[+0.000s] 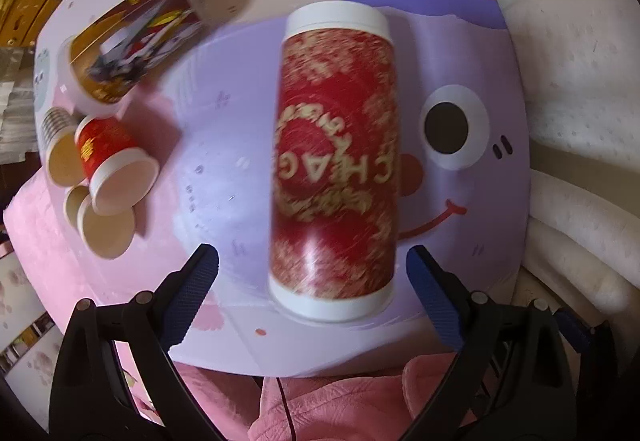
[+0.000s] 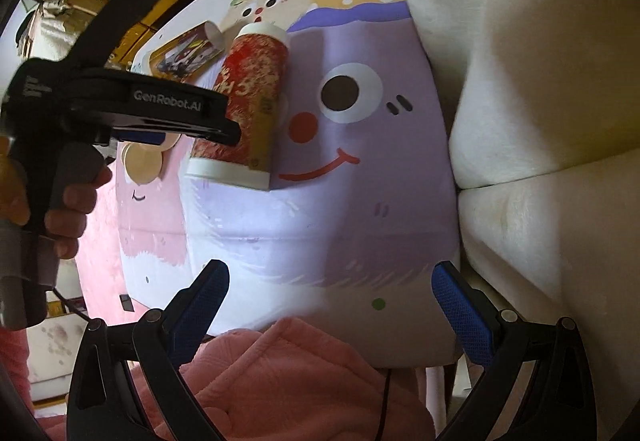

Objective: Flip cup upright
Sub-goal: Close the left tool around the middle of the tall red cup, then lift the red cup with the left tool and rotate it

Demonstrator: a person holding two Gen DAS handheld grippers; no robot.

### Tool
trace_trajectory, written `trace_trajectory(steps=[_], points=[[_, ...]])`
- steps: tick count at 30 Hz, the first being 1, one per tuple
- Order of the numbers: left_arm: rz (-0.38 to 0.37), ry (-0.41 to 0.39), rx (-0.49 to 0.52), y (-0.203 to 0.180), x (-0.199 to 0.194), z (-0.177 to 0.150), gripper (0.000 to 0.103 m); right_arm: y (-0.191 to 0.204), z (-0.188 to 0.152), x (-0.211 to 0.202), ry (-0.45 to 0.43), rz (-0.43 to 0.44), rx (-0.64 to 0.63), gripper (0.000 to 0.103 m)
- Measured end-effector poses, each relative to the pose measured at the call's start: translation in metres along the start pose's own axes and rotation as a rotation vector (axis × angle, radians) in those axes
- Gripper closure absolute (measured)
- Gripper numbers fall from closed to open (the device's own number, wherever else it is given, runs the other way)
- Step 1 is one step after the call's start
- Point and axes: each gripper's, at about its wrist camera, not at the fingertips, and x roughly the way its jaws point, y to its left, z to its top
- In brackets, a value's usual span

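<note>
A tall red and gold cup [image 1: 334, 157] with white rims lies on its side on the cartoon table mat [image 1: 472, 53]; it also shows in the right wrist view [image 2: 248, 97]. My left gripper [image 1: 312, 281] is open, its blue-padded fingers either side of the cup's near end, not touching it. In the right wrist view the left gripper's black body [image 2: 132, 109] hovers beside the cup. My right gripper [image 2: 340, 305] is open and empty over the mat's near edge, well short of the cup.
A second printed cup [image 1: 136, 41] lies on its side at the back left. Several small paper cups [image 1: 112, 165] lie tumbled at the left. A white cushioned sofa [image 2: 540, 81] borders the table on the right. Pink cloth [image 2: 280, 381] lies near the front.
</note>
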Motion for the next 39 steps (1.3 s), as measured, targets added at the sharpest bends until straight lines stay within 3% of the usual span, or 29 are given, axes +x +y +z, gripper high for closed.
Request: trace_trajectory(steps=[4, 9, 15, 19, 26, 34, 39], points=[[-0.011, 0.013, 0.018, -0.006, 0.008, 0.009, 0.029, -0.010, 0.005, 0.001, 0.000, 0.012, 0.030, 0.001], [-0.051, 0.029, 0.009, -0.004, 0.018, 0.010, 0.032, -0.015, 0.005, 0.000, -0.004, 0.023, 0.052, 0.001], [-0.075, -0.061, 0.083, 0.001, 0.012, -0.001, 0.034, -0.008, -0.005, 0.002, 0.001, 0.028, 0.060, 0.001], [-0.044, -0.152, 0.201, 0.005, -0.003, -0.019, 0.035, 0.002, -0.017, 0.005, 0.005, 0.030, 0.087, 0.001], [0.015, -0.295, 0.492, 0.018, -0.027, -0.072, 0.036, 0.024, -0.046, 0.001, -0.046, 0.017, 0.176, 0.001], [0.045, -0.413, 0.829, 0.037, -0.038, -0.143, 0.037, 0.046, -0.109, -0.008, -0.155, 0.005, 0.384, 0.001], [0.019, -0.449, 1.027, 0.050, -0.032, -0.191, 0.037, 0.058, -0.163, -0.004, -0.199, 0.018, 0.499, 0.001]])
